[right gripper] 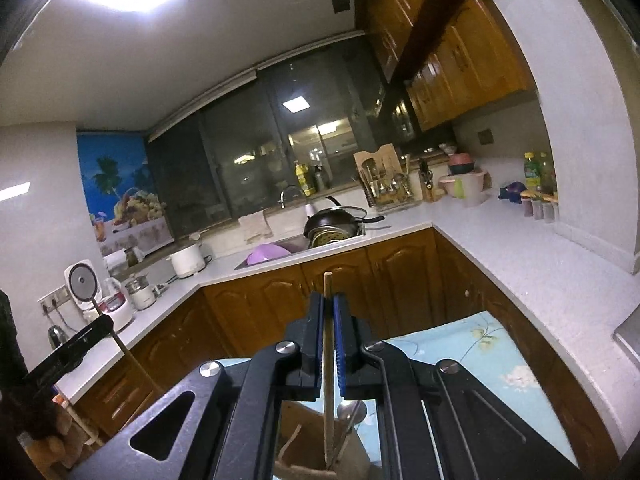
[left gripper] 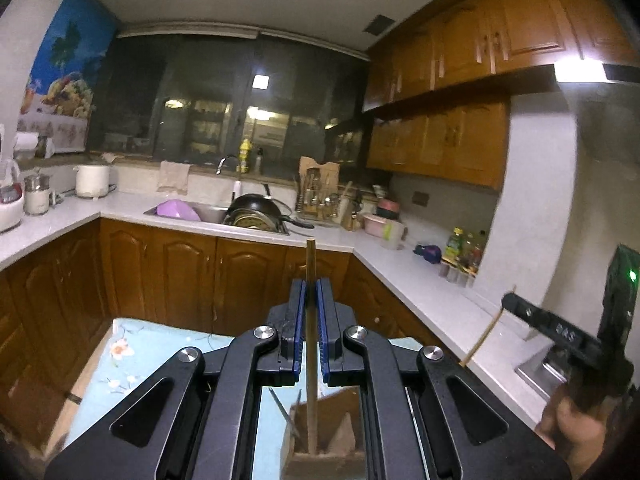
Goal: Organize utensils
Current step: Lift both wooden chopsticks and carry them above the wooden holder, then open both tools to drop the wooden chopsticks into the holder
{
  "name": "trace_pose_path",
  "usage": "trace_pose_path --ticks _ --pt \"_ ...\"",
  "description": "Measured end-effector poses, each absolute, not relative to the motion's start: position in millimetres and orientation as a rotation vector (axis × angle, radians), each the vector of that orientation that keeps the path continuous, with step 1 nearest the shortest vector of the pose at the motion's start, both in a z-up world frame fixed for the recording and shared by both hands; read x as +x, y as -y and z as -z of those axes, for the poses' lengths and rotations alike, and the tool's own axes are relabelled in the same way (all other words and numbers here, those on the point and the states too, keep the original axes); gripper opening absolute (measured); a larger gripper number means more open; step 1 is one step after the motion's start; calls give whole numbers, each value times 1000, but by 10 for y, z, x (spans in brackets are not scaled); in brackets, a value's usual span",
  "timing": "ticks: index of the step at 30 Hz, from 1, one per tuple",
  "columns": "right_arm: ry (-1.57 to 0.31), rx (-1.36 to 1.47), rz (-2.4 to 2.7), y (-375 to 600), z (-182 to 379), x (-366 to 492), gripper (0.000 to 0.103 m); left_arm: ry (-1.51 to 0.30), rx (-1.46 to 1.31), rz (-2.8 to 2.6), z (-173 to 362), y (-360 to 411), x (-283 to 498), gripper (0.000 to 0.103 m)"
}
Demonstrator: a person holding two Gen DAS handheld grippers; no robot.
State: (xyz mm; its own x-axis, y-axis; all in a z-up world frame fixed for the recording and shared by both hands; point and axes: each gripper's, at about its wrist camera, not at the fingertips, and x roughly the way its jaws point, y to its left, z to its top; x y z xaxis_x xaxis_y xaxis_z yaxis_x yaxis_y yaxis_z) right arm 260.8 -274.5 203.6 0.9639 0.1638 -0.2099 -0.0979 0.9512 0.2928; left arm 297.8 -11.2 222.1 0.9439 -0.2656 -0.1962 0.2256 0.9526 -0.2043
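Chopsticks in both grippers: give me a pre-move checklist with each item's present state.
1. Left gripper clamped on its chopstick: ok.
2. Right gripper clamped on its chopstick: ok.
3. Each stick lies straight between its blue pads: ok.
4. Sticks apart from each other: ok.
5. Brown holder below the left gripper, with a metal utensil in it: free slot, cannot tell.
6. Spoon beside the right stick's lower end: touching, cannot tell.

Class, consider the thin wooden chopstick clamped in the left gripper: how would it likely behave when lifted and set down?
The thin wooden chopstick stands straight in the left gripper, so it is probably stiff and light. Its slim shaft could slip or pivot, and might roll once laid flat.
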Motion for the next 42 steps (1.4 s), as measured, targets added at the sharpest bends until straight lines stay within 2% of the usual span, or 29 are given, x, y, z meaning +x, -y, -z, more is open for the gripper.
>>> trace_pose_path --ticks 14,29,31,33,35,36,37,42 --pt "-356 295 -115 2662 -1174 2850 5 -393 -209 215 -1123 225 3236 5" --pt "-378 259 -115 2631 -1226 2867 6 -424 -184 230 -1139 228 3239 6" --pt "-387 264 -122 2626 -1216 2870 11 -442 -186 229 -1146 226 3258 8" --pt "-401 270 -132 2614 -1187 2872 13 -456 -186 229 -1153 214 3261 15" --pt "-400 275 -133 2617 -1169 2846 28 -456 -190 212 -1162 192 3230 41" --pt "-394 282 -133 2630 -1168 2818 38 -450 -195 207 -1166 172 3204 45" --pt "-389 288 -134 2642 -1172 2791 44 -443 -201 203 -1175 152 3169 47" --pt "-377 315 -136 2719 -1200 2631 49 -448 -227 197 -1174 69 2998 66"
